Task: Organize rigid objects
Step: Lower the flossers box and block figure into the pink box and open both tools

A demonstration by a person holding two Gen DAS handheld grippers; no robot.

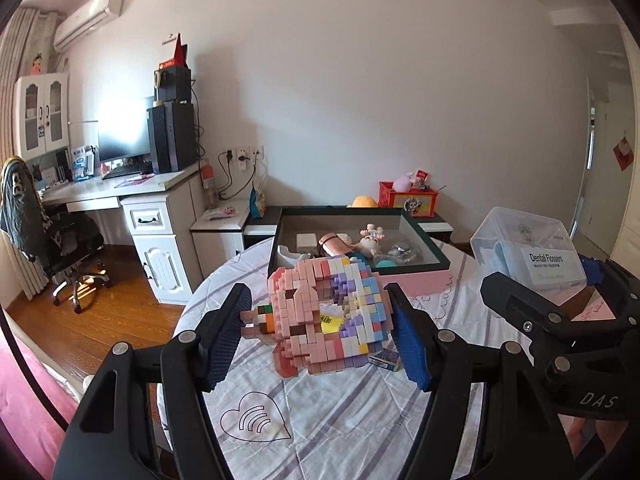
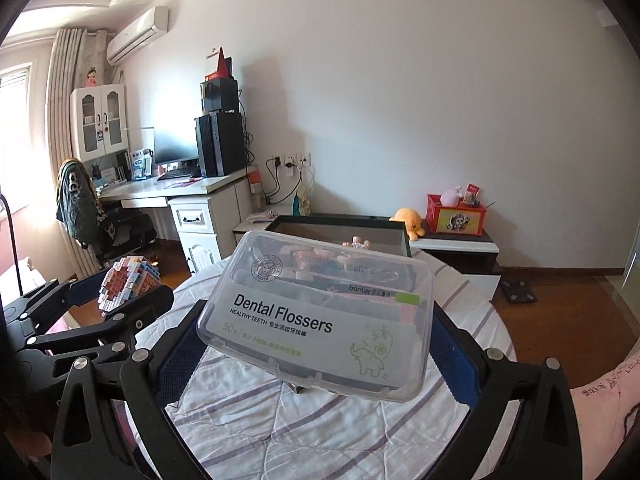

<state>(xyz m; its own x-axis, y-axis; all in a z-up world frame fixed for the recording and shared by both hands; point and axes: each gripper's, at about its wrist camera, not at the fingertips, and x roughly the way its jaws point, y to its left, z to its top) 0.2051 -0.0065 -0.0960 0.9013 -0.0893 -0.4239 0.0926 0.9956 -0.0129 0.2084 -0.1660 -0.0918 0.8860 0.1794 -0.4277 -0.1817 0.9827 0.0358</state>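
Black left hand-held gripper (image 1: 316, 328) is clamping a pink pixel-block figure (image 1: 328, 316) above the round striped surface (image 1: 320, 412); right hand-held gripper (image 2: 316, 344) is clamping a clear plastic floss box (image 2: 316, 316). Both should travel level toward the far-edge tray (image 1: 432, 268).

Ahead of you the open tray (image 1: 424, 240) stands on the far part of the round table (image 1: 344, 412), its dark walls raised and its floor crowded with small items, so little bare floor shows inside. Between you and the tray the striped cloth lies mostly bare; only a small blue box (image 1: 385, 360) sits on it. The block figure (image 1: 328, 316) in your left gripper (image 1: 320, 336) and the floss box (image 2: 320, 316) in your right gripper (image 2: 316, 356) ride close side by side, with a narrow gap between the tools.
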